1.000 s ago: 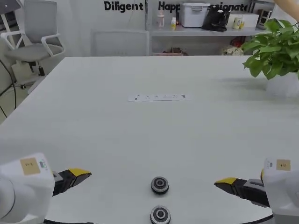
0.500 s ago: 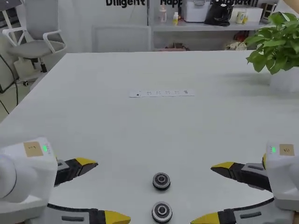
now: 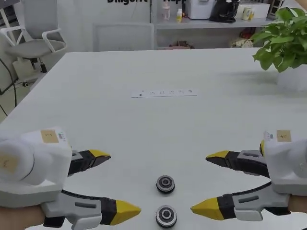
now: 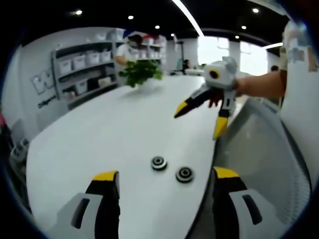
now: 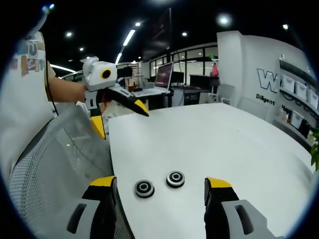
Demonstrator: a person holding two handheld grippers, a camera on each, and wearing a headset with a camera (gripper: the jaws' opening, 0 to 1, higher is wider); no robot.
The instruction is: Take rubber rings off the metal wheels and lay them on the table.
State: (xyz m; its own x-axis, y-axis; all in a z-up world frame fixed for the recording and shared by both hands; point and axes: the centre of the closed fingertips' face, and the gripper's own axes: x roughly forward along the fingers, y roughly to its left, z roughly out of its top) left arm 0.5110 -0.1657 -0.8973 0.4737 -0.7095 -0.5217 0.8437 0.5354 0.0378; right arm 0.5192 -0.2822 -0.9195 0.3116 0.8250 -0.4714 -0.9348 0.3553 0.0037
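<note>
Wheels (image 3: pixel 165 184), head view: between splayed left claw (image 3: pixel 123 182) and right claw (image 3: pixel 199 182).

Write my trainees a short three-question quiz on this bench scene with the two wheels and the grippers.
1. True or false: the left gripper is shut on a wheel.
2. How many metal wheels lie on the table? A one, B two, C four.
3. Fill in: both grippers' jaws stand ___.
Key: 1 false. 2 B: the near wheel and the far wheel. 3 open, left and right gripper alike.
</note>
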